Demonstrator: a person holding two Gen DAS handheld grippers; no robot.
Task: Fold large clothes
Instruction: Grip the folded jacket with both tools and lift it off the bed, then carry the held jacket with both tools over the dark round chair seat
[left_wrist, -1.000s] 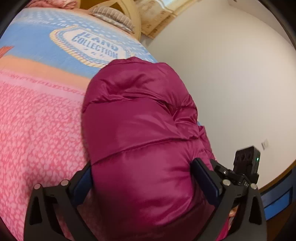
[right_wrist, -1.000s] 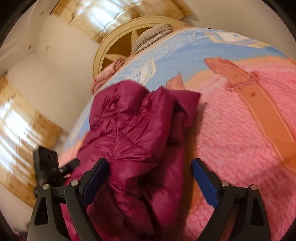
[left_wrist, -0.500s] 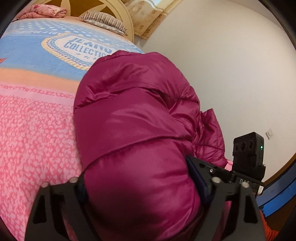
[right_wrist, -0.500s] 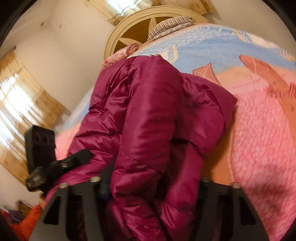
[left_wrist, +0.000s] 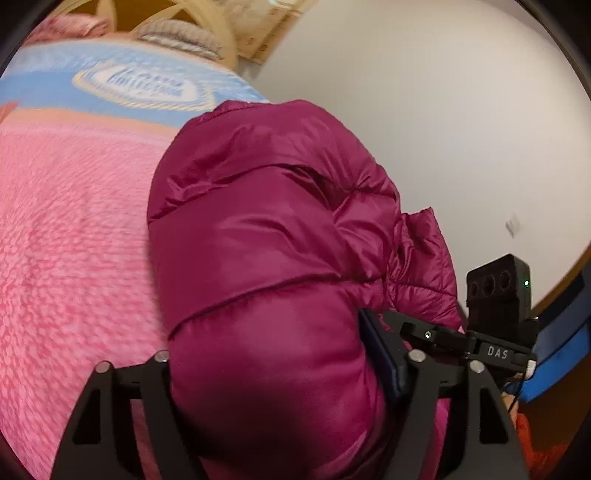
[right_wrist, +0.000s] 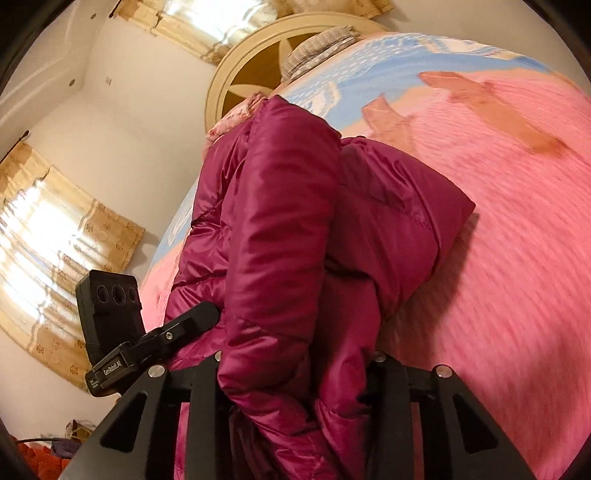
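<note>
A fold of the magenta puffer jacket (left_wrist: 280, 258) is being carried out: its near end is being gripped at two places and lifted over the rest of the garment, which is lying along one side edge of the bed (left_wrist: 66, 236), on the pink bedspread.

The left tongs (left_wrist: 280, 373) are being closed on a thick padded roll, which is bulging between the jaws. The right tongs (right_wrist: 295, 369) are also being closed, and bunched padding is being pinched between them.

Judging from this, the gathered end needs to be carried toward the headboard (right_wrist: 236, 79) and laid down squarely, with both grips kept level.

Compared with a second earlier, when both tongs were spread wide around the jacket, the padding is now being squeezed and raised.
</note>
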